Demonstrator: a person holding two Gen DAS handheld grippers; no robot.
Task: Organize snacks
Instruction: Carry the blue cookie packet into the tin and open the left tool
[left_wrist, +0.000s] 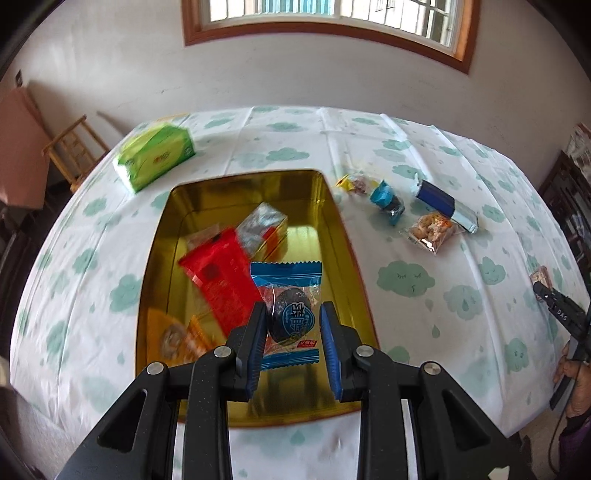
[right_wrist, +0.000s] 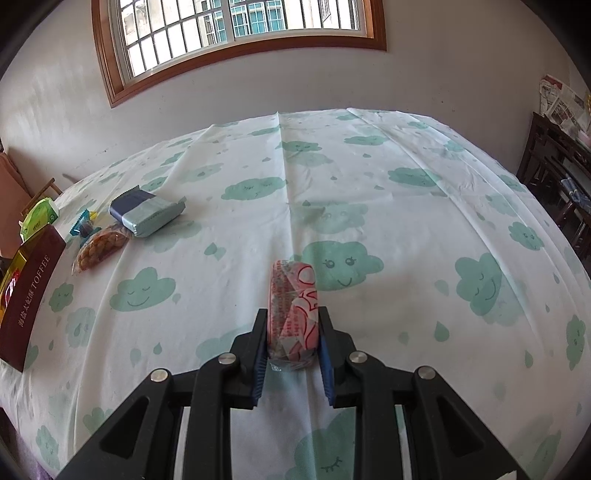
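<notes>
In the left wrist view a gold tin holds a red packet, a silver packet, an orange packet and a blue-edged packet with a dark round snack. My left gripper hovers over the tin, open, its pads either side of the blue packet with gaps. My right gripper is shut on a pink-and-white wrapped snack above the tablecloth. Loose snacks lie on the cloth: a navy and pale-blue packet, a clear bag of nuts, a small blue candy.
A green tissue box stands at the table's far left. The tin's maroon side reading TOFFEE shows at the left of the right wrist view. A wooden chair and dark furniture flank the table. The wall and window are behind.
</notes>
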